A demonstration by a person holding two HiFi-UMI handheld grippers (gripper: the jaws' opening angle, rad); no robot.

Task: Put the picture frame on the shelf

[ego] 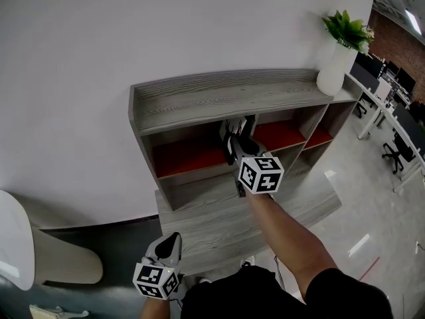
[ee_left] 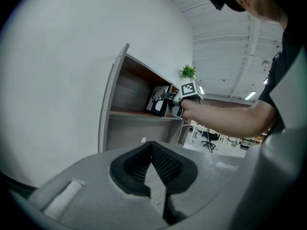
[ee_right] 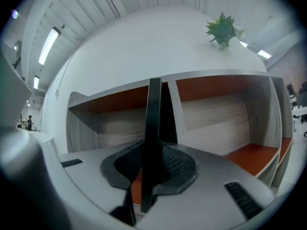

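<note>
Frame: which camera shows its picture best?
The left gripper view: the frame faces it, showing a black tree picture, though small. In the right gripper view it is only a thin black edge. The head view shows only a bit from above.

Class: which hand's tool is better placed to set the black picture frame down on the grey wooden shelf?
Right. The right tool grips the black picture frame inside the top compartment of the grey wooden shelf; the left tool hangs low, shut and empty.
</note>
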